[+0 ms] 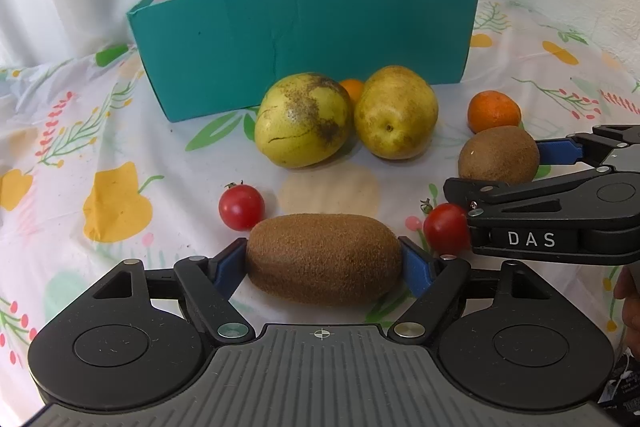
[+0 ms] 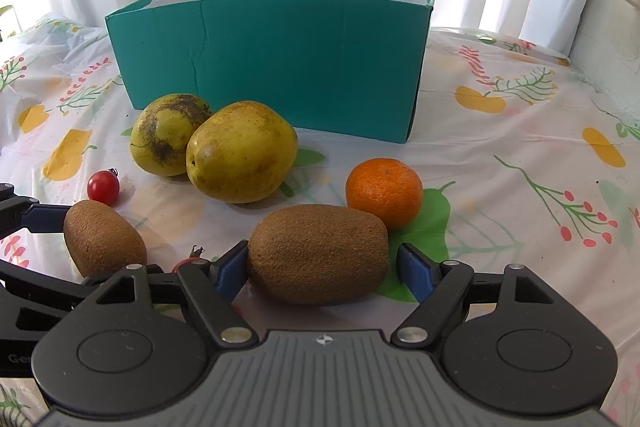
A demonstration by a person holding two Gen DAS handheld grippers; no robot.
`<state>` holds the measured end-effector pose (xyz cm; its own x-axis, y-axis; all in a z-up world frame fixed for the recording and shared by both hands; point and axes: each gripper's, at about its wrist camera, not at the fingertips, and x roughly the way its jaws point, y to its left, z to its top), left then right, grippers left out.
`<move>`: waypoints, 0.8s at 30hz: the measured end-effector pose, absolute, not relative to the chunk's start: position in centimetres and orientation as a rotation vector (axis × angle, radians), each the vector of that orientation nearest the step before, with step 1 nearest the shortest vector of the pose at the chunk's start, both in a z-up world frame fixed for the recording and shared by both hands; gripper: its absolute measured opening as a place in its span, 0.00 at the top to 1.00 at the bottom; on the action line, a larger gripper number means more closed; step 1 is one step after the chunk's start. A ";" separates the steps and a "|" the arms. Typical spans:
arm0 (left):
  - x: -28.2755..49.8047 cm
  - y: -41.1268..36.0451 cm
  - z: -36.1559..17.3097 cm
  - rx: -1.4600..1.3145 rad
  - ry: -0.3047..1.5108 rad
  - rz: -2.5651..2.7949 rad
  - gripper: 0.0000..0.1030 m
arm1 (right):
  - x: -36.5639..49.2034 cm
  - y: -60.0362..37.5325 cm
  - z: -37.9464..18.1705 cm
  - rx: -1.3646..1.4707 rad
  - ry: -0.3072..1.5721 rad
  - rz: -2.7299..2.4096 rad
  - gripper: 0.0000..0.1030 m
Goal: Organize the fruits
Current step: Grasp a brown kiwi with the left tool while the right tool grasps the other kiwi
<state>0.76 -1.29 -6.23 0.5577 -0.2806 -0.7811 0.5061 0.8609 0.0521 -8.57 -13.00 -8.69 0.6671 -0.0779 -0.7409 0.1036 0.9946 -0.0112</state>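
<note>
Now, we had a kiwi lying between the fingers of each of our tongs. The left gripper [image 1: 323, 259] had both blue pads pressed against the ends of the near kiwi [image 1: 323, 259], so it was closed on it, the fruit resting on the floral tablecloth [image 1: 120, 131]. The right gripper [image 2: 318, 263] had its left pad touching the second kiwi [image 2: 318, 253], while a sliver of gap showed at its right pad; those jaws stood open around the fruit, not yet clamped.

Ahead of both tongs we had two yellow-green pears [image 1: 304, 119] touching side by side, and behind them the teal box [image 1: 304, 39], open-topped with a white inside. Those pears stood between our left tongs and the box. A cherry tomato [image 1: 241, 207] sat just ahead-left of the left pads, and a second tomato [image 1: 446, 229] lay just to their right, touching the body of the right gripper that crossed in from that side.

The right wrist view gave us the mandarin [image 2: 384, 191] plainly, just beyond the second kiwi and touching or nearly touching it; we could not tell which. The left wrist view alone showed a smaller orange fruit [image 1: 353, 89] peeking between the pears, hidden from the right. In the right view the second tomato was mostly hidden behind our own left finger.
</note>
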 end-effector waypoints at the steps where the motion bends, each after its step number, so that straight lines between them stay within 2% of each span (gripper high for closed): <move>1: 0.8 -1.3 -6.2 0.286 0.861 -0.472 0.19 | -8.6 -13.0 -8.7 0.033 0.833 -0.102 0.23; 11: 0.8 -1.3 -6.3 0.280 0.864 -0.463 0.18 | -8.7 -12.9 -8.6 0.029 0.823 -0.083 0.30; 24: 1.0 -1.0 -6.5 0.259 0.864 -0.479 0.19 | -8.6 -13.0 -8.5 0.020 0.830 -0.070 0.31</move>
<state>0.95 -0.98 -6.48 0.5530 -0.2973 -0.7783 0.5024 0.8642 0.0269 -8.62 -12.97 -8.54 0.6729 -0.0541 -0.7377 0.0700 0.9975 -0.0093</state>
